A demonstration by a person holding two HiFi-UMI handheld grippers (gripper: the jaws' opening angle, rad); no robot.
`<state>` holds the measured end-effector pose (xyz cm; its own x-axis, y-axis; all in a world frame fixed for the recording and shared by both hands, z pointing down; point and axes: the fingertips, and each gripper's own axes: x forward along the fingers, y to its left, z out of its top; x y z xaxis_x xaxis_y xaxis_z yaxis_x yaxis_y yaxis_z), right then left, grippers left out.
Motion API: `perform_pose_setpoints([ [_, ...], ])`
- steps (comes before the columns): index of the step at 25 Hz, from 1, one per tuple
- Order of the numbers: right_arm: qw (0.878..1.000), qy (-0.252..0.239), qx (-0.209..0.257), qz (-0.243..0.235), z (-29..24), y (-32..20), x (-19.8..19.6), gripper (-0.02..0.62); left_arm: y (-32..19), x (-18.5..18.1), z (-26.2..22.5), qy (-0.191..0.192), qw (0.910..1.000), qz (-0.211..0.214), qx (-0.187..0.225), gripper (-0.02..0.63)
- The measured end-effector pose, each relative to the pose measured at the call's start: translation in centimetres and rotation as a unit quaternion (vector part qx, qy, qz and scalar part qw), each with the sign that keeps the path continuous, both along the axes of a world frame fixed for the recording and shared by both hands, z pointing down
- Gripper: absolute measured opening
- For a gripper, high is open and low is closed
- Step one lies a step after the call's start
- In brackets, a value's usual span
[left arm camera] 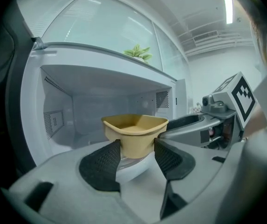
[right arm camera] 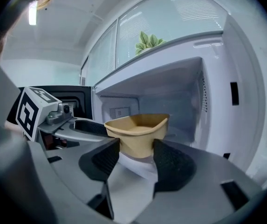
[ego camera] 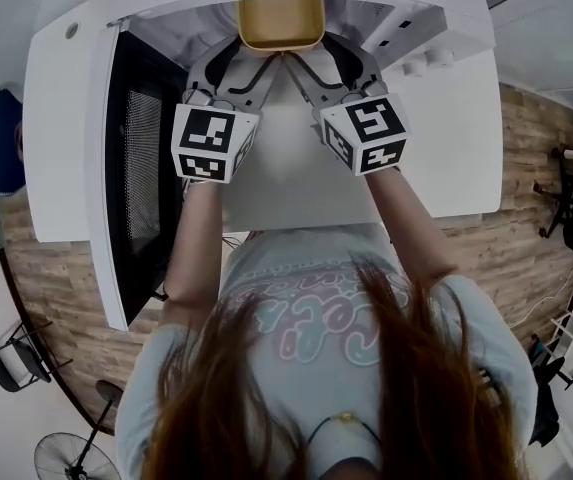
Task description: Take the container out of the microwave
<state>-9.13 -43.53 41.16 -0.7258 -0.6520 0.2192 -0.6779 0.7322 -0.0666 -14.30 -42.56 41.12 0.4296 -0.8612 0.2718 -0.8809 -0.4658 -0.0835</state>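
- Left claw [left arm camera: 137, 152] clenched on tan container [ego camera: 280, 23] at its 7 o'clock corner.
- Right claw [right arm camera: 136, 154] clenched on 5 o'clock corner.
- Container at 12 o'clock in head view, in mouth of white microwave [left arm camera: 96, 101]; open door [ego camera: 136, 168] at 9 o'clock.
- Risks: uneven pull between claws could tilt or twist container loose. Pads sit on tapered wall under rim and may slip. Left arm may knock door.
- White worktop [ego camera: 286, 183] below claws.
- Wooden floor [ego camera: 486, 258]; fan [ego camera: 71, 456] at 7 o'clock.

Head view steeply down; gripper views close, level – all share microwave [left arm camera: 91, 85] cavity.
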Motion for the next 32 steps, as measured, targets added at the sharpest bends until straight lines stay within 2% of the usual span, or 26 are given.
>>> perform_pose_setpoints([
  [16, 0.999, -0.007, 0.008, 0.045, -1.1, 1.8, 0.6, 0.213, 1.3, 0.5, -1.2, 0.011, 0.9991, 0.039, 0.010, 0.225],
  [32, 0.997, -0.016, 0.009, 0.077, -1.4, 3.5, 3.0, 0.210, 2.8, 2.8, -1.4, 0.031, 0.9974, 0.065, 0.009, 0.225],
])
